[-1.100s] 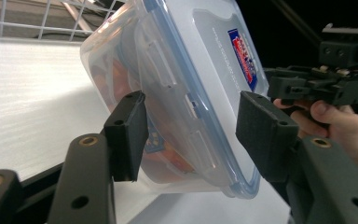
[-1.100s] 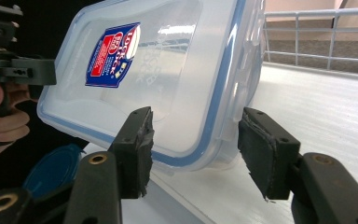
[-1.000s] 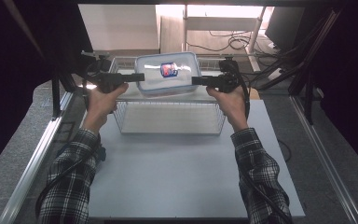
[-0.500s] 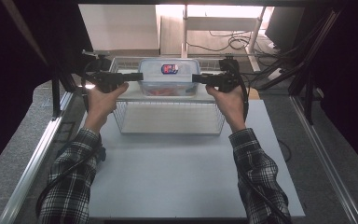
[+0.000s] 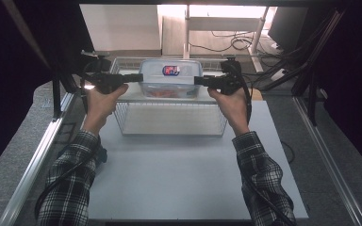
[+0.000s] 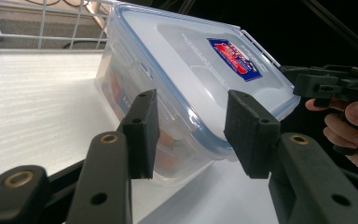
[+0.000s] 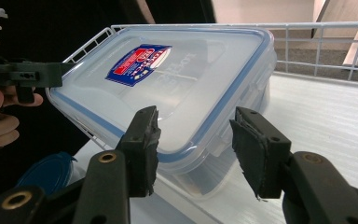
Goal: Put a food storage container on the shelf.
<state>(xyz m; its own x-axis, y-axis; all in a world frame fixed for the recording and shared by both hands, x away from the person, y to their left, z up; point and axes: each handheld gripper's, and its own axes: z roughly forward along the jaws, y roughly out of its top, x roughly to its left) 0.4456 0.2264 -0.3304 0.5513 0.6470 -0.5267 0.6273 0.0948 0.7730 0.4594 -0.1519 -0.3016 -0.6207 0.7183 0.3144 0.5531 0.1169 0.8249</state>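
Left hand-held gripper [image 6: 191, 135] and right hand-held gripper [image 7: 193, 149] clamp the container [image 5: 170, 77]; right gripper view reveals a blue lid [image 7: 46, 175].

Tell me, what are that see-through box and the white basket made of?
The box looks like clear glossy plastic: its contents show through, and a blue seal rims the lid. The basket seems to be white-coated metal wire, judging by its thin grid bars.

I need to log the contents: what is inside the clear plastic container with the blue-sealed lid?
Through the container wall, something orange-red shows low inside. The cloudy plastic, the labelled lid and the left gripper jaws cover the rest, so what it is cannot be told.
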